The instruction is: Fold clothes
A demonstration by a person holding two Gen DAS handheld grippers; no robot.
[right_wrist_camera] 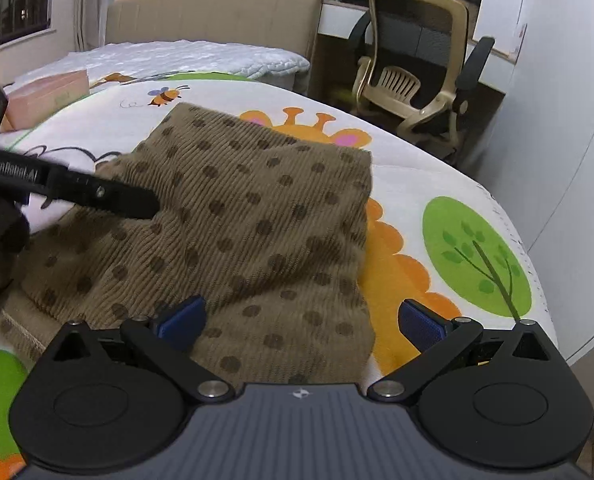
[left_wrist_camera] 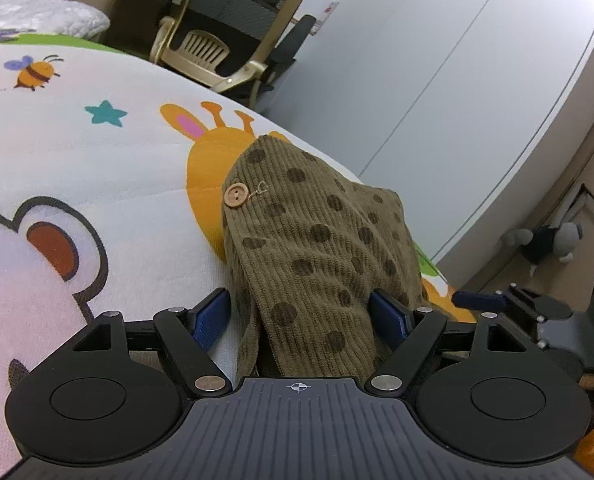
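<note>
Between the blue pads of the left gripper [left_wrist_camera: 301, 316] rises a hump of the olive spotted corduroy garment [right_wrist_camera: 257, 224]; the cloth fills the gap and both pads seem to press on it, though the garment hides the contact itself, so I judge the jaws closed on the fabric rather than merely straddling it. Just ahead of the right gripper [right_wrist_camera: 301, 322] the same garment lies spread on the bed, and those jaws stand wide apart and hold nothing: the left pad sits over the cloth's near edge, the right pad over the bare printed sheet [right_wrist_camera: 477, 184].

From the right wrist view the garment runs away from the jaws towards the headboard, its long axis roughly along the line of the fingers, its right edge falling inside the jaws' span. The left gripper reaches in over the cloth's left side there. A wooden button [left_wrist_camera: 236, 196] shows on the lifted part in the left wrist view.

The left hand is therefore the one already engaged. For a fold, the right gripper would likely need to drop onto the near right corner, directly below and slightly forward of its pads.

Beyond the bed stands an office chair [right_wrist_camera: 417, 80] against the wall.
</note>
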